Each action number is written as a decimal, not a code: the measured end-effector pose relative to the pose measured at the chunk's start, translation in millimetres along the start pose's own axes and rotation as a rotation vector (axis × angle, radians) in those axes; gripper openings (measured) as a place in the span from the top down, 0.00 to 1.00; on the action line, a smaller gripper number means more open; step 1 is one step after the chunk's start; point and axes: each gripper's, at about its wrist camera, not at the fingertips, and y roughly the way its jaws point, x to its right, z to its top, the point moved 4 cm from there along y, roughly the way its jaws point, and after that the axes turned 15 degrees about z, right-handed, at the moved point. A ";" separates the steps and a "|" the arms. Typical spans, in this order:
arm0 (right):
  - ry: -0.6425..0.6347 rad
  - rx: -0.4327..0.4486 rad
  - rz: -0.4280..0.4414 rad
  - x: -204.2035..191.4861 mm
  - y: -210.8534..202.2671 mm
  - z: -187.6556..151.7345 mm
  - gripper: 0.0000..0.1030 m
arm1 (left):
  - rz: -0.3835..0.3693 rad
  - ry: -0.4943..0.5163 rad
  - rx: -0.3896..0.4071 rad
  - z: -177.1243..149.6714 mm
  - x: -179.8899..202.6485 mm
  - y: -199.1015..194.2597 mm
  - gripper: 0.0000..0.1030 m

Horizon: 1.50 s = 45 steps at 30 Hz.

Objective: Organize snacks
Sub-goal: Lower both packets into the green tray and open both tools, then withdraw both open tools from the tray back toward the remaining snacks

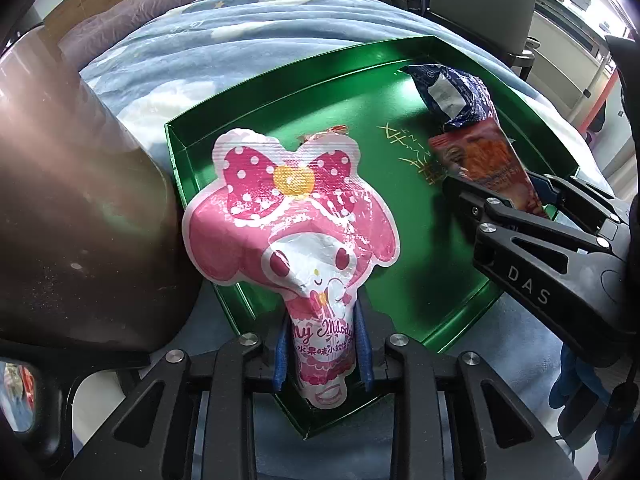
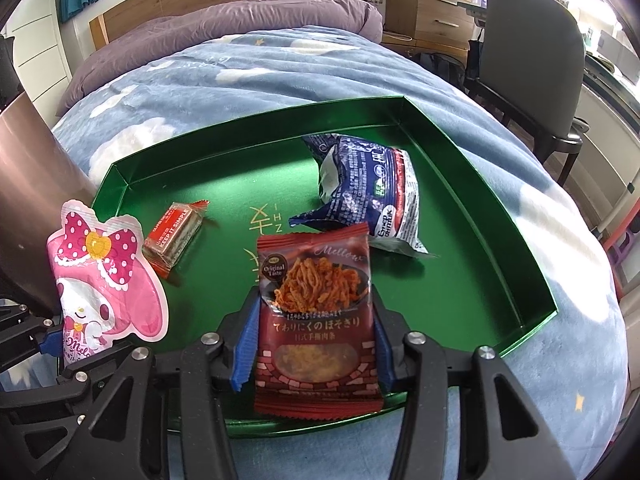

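Note:
A green tray [image 2: 500, 236] lies on the bed; it also shows in the left wrist view [image 1: 420, 280]. My left gripper [image 1: 323, 356] is shut on a pink My Melody candy pouch [image 1: 288, 208], held over the tray's left edge; the pouch also shows in the right wrist view [image 2: 104, 280]. My right gripper [image 2: 314, 344] is shut on a red meat-strip snack packet [image 2: 316, 304], held above the tray's near side; this packet shows in the left wrist view [image 1: 488, 168]. In the tray lie a blue-and-white bag [image 2: 368, 196] and a small red wafer pack [image 2: 172, 236].
The tray rests on a blue cloud-print blanket [image 2: 280, 72] with a purple duvet [image 2: 224, 24] behind. A dark brown panel [image 1: 72, 208] stands close at the left. A grey chair [image 2: 532, 64] and wooden drawers [image 2: 432, 12] stand at the right.

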 end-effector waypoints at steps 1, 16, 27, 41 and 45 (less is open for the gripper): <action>0.000 0.000 -0.002 0.2 -0.4 -0.1 0.30 | 0.000 -0.002 -0.002 0.4 -0.4 -0.4 0.75; 0.004 0.009 -0.006 2.2 -12.3 1.8 0.17 | 0.020 -0.005 0.032 6.7 -2.8 -18.0 0.59; 0.006 0.038 -0.008 -3.7 -34.1 5.3 0.14 | 0.024 -0.008 0.061 7.2 -8.6 -36.2 0.58; -0.007 0.062 -0.035 -14.4 -67.0 5.3 0.14 | 0.006 -0.005 0.097 -5.7 -14.5 -67.8 0.58; -0.011 0.062 -0.044 -18.9 -76.2 0.7 0.14 | -0.005 -0.007 0.109 -12.1 -17.4 -77.9 0.58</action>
